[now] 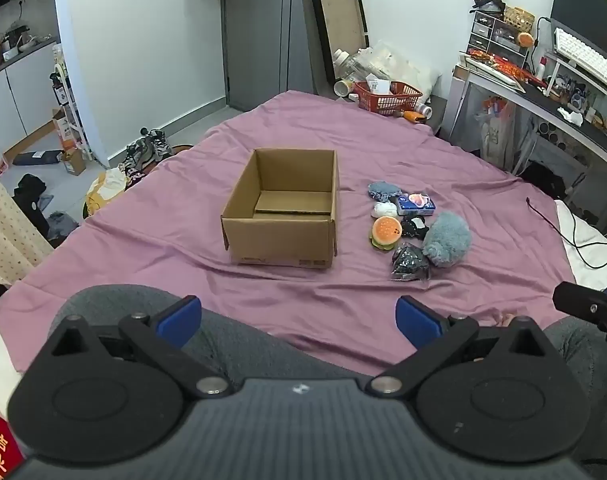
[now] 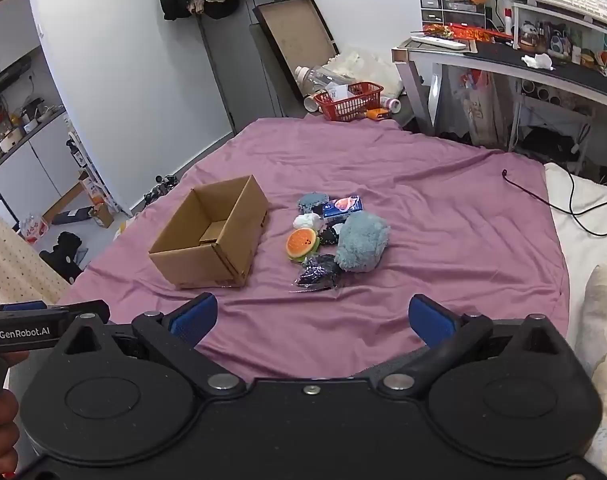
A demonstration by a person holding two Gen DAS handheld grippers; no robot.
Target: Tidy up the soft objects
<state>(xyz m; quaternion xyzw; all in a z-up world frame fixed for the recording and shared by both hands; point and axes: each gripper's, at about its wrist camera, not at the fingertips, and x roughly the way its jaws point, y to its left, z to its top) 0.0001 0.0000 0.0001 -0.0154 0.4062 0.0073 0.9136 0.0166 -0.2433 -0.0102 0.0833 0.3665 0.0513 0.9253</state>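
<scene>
Your purple sheet (image 1: 383, 152) fills the middle of both views. On it, centre frame in the left wrist view, sits the open cardboard box (image 1: 281, 208), mouth up; there its long axis runs away from you, while in the right wrist view it lies left of centre, angled toward the upper right. Printing on its near wall is too small to read.

Just right of the box, apart from it, is the cluster of soft things: the fluffy blue-grey plush (image 1: 447, 239) at the cluster's right, the burger-shaped toy (image 1: 386, 232) at its left, a dark crinkly packet (image 1: 410, 263) nearest you, and a blue tissue pack (image 1: 417, 204) at the far side with unreadable print.

Your left gripper (image 1: 299, 320) is spread wide with nothing between its blue pads, low in frame above grey-clad knees. Your right gripper (image 2: 315, 318) is likewise spread and empty. At the lower left of the right wrist view, the other tool reads "GenRobot.AI".

A red basket (image 1: 387, 98) stands beyond the sheet's far edge.
</scene>
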